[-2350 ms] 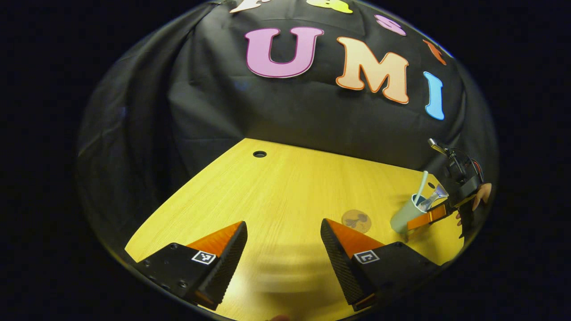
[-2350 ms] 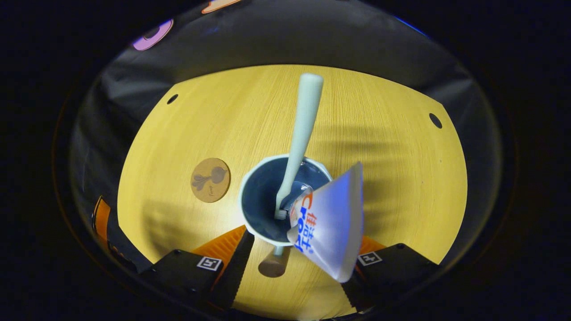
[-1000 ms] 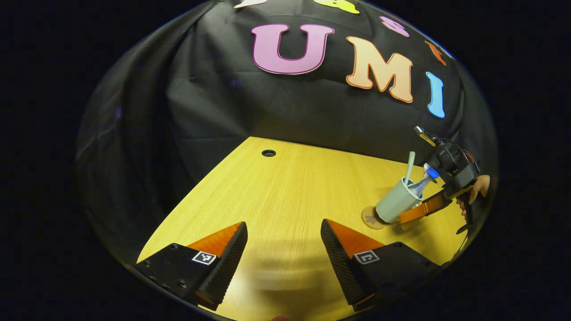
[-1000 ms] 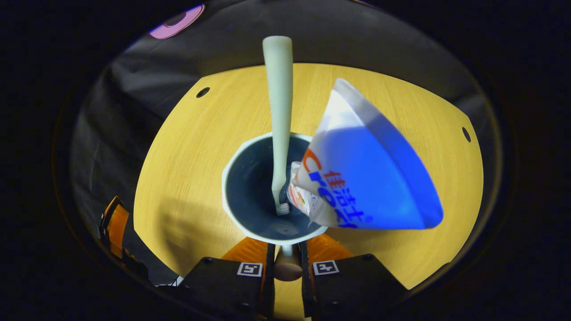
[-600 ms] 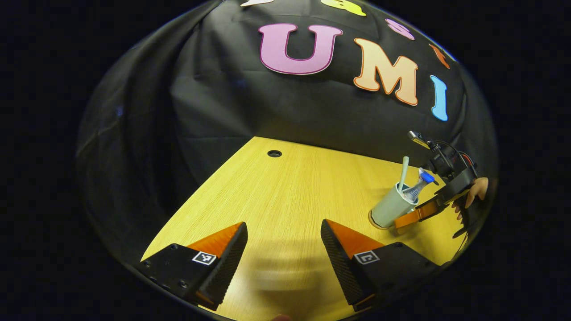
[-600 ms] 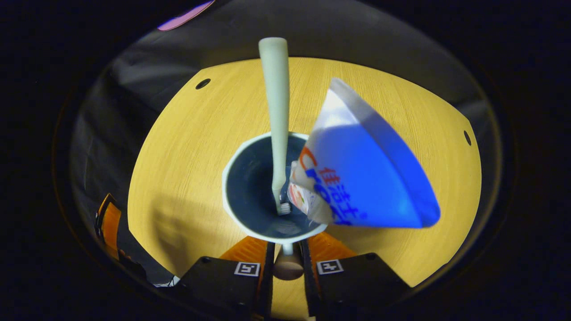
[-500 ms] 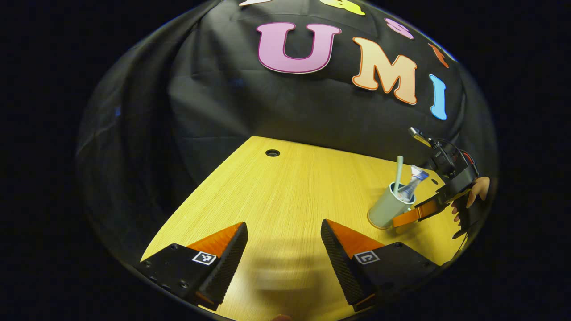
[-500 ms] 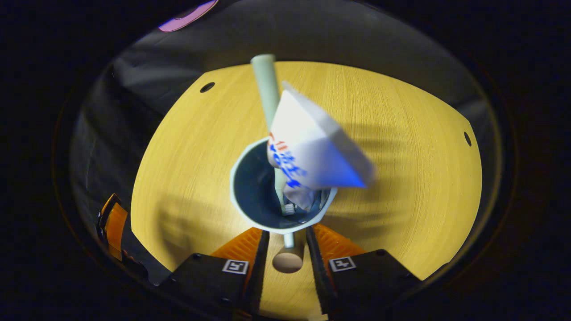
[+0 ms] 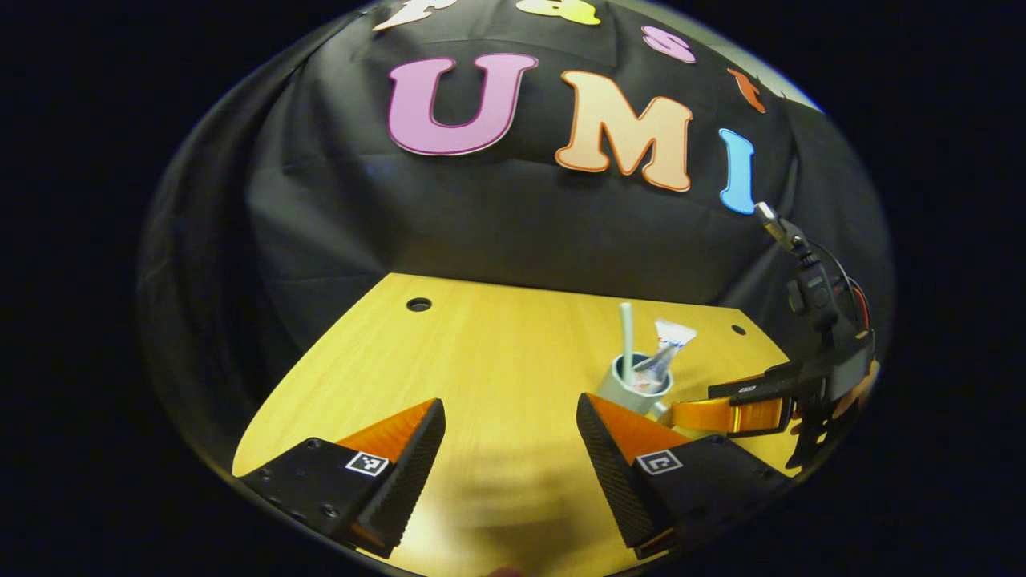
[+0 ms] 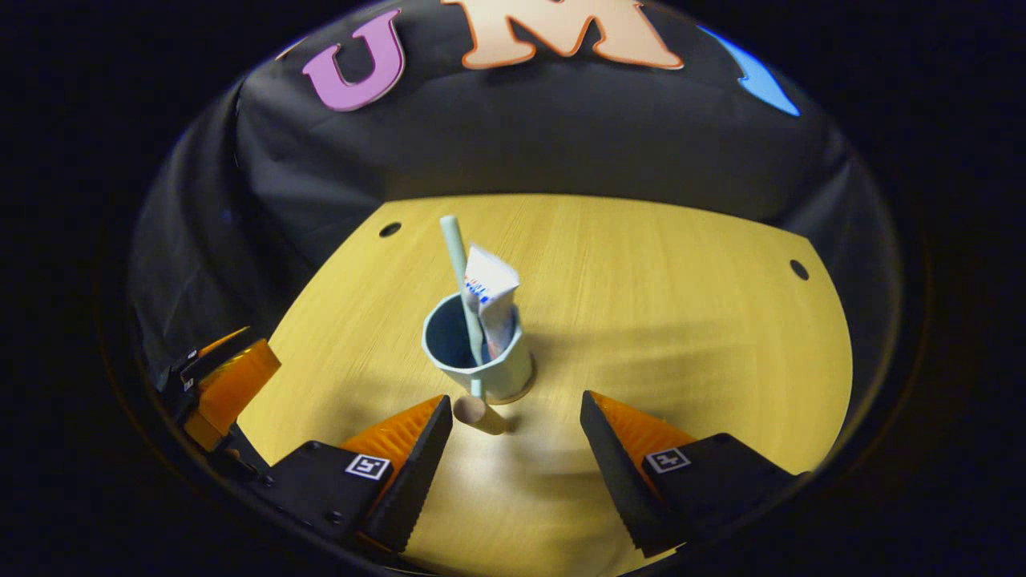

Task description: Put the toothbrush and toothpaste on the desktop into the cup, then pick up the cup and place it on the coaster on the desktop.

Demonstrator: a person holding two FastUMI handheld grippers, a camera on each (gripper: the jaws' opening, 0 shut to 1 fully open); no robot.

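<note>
pale green cup [image 10: 481, 361] with toothbrush [image 10: 457, 264] and toothpaste [image 10: 490, 296] inside stands on the coaster [image 10: 523, 394], just ahead of the right gripper [image 10: 513, 437] fingers, spread wide and empty. left gripper [image 9: 509, 449] equally wide. task appears complete.

The desk [image 10: 641, 320] is yellow wood with a fine straight grain and small dark round holes near its far edge. The cup [image 10: 501, 369] is pale grey-green outside and dark blue-grey inside, with a tan wooden handle knob. The toothbrush [image 10: 455, 248] is pale mint green. The toothpaste [image 10: 490, 300] tube is white with blue and red print. Under the cup, a brown coaster [image 10: 525, 394] edge peeks out.
</note>
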